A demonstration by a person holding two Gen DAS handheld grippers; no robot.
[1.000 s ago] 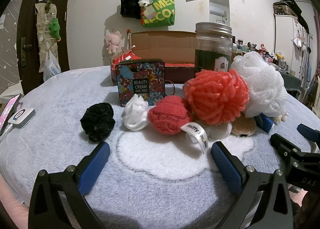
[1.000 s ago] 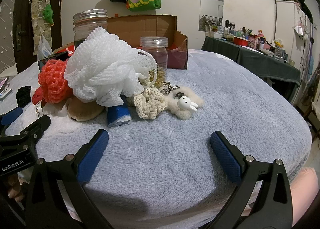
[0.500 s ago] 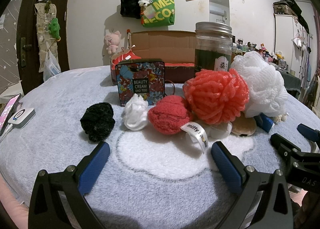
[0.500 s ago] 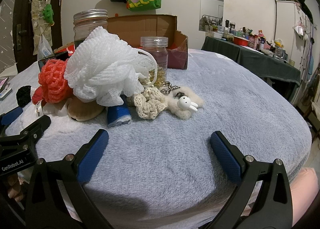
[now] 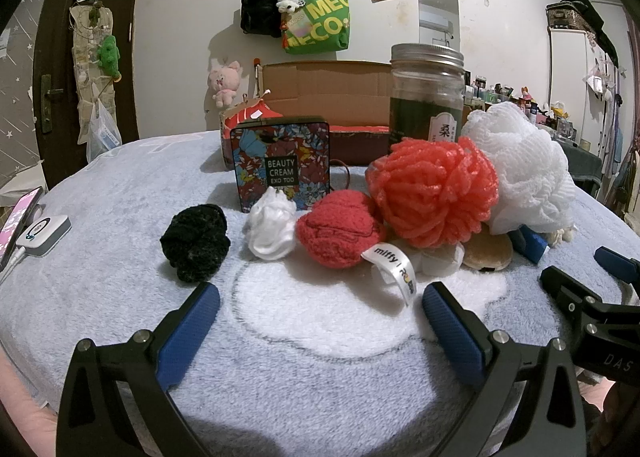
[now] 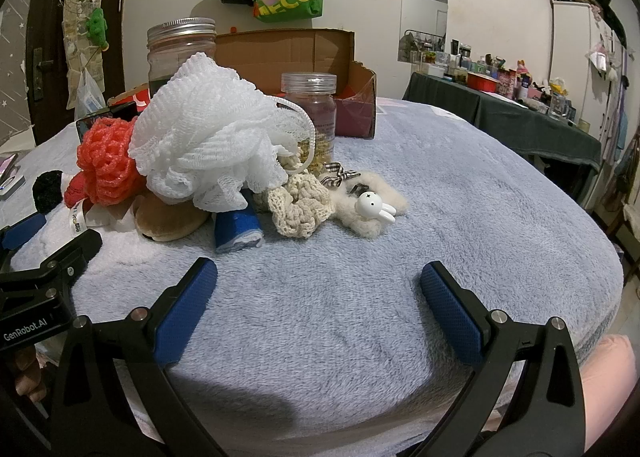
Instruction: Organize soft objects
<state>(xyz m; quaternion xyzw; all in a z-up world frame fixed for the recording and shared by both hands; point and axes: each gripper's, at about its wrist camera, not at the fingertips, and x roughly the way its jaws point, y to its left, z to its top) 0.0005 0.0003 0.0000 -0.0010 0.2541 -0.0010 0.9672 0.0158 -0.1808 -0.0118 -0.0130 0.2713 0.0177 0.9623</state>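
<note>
Two jars, tall jar (image 5: 426, 97) dark-filled, small jar (image 6: 313, 119) yellow-filled, cardboard box (image 6: 304, 69)

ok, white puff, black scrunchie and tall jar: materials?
White puff: gathered plastic-looking mesh, matte, netting visible. Black scrunchie: fuzzy fabric, probably chenille or plush. Tall jar: clear glass or plastic, cannot tell which, with a dull silver, metal-looking ridged lid.

Fluffy matt fleece blanket (image 6: 440, 217); on it, white mesh-net pouf (image 6: 208, 137) beside a metal-lidded glass jar (image 5: 426, 97); behind the jar, matt cardboard box (image 5: 328, 93).
</note>
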